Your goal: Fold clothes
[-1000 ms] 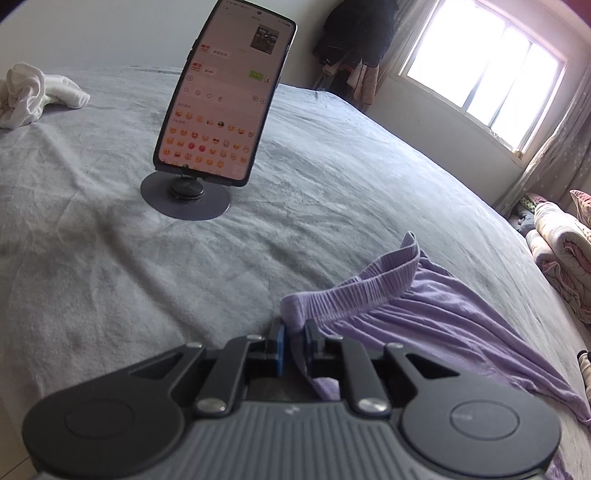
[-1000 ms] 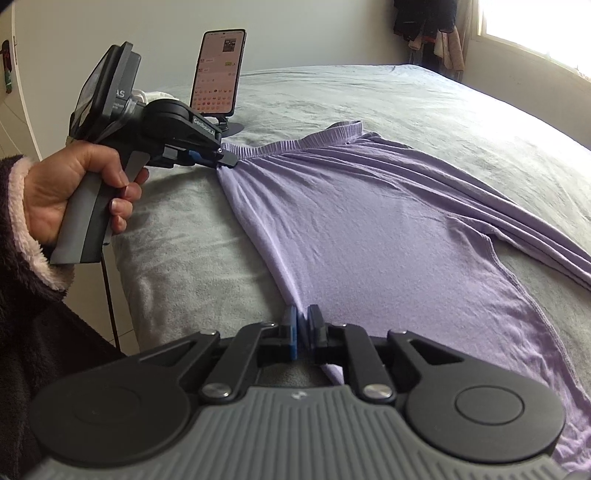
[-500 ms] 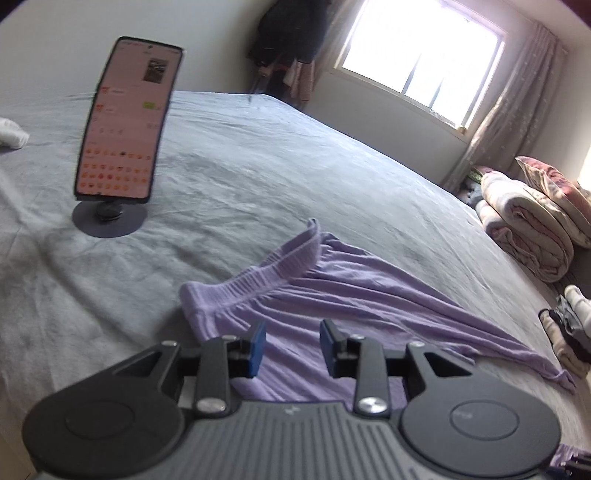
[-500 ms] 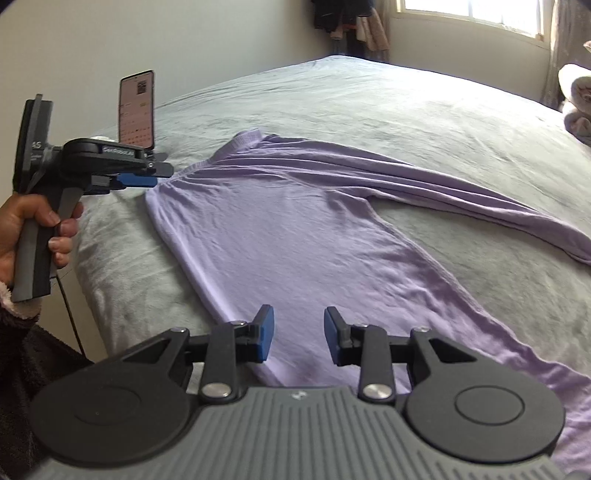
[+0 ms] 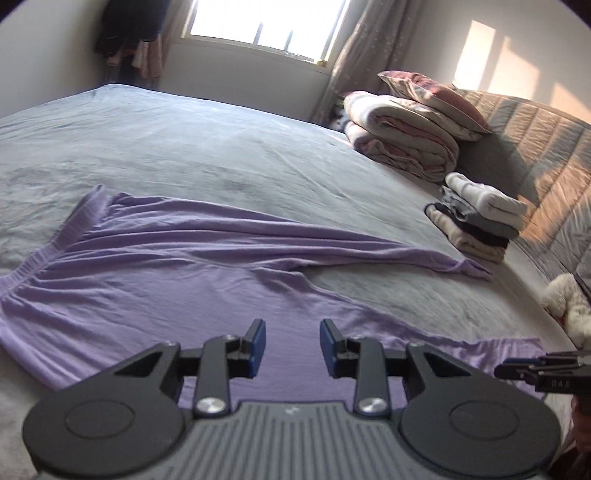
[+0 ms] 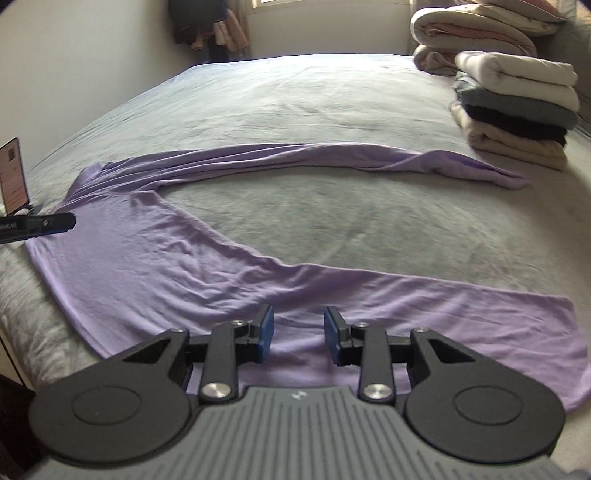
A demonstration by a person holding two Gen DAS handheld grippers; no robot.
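Grey bedding [image 6: 332,110] covers a wide bed that fills the room almost from wall to wall, and it is softly rumpled all over. Nearest the edge, the left gripper [image 5: 292,343] hangs just above the cloth with its blue-padded fingers spread apart and nothing between them. The right gripper [image 6: 298,334] hovers the same way over the near hem, jaws parted and empty.

Under both lies a lilac long-sleeved top [image 6: 155,254], spread flat on the bedding with its body toward the left side. One sleeve [image 6: 461,310] runs along the near edge of the bed toward the right; the other sleeve [image 6: 332,157] stretches away across the middle, creased lengthwise, its cuff ending near a stack of folded clothes [image 6: 517,110]. The ribbed hem [image 5: 55,240] of the top bunches a little at the far left.

At the left edge of the right wrist view, a phone [image 6: 14,177] with a lit screen stands upright beside the garment. The stack has a white piece on top, grey and black ones in the middle, and cream at the bottom. Behind it sit rolled quilts [image 5: 402,136] with a pillow [image 5: 436,96] on top. Beyond them a bright window [image 5: 266,22] with a curtain [image 5: 365,40] lights the far wall, and dark garments [image 5: 129,33] hang in the corner.
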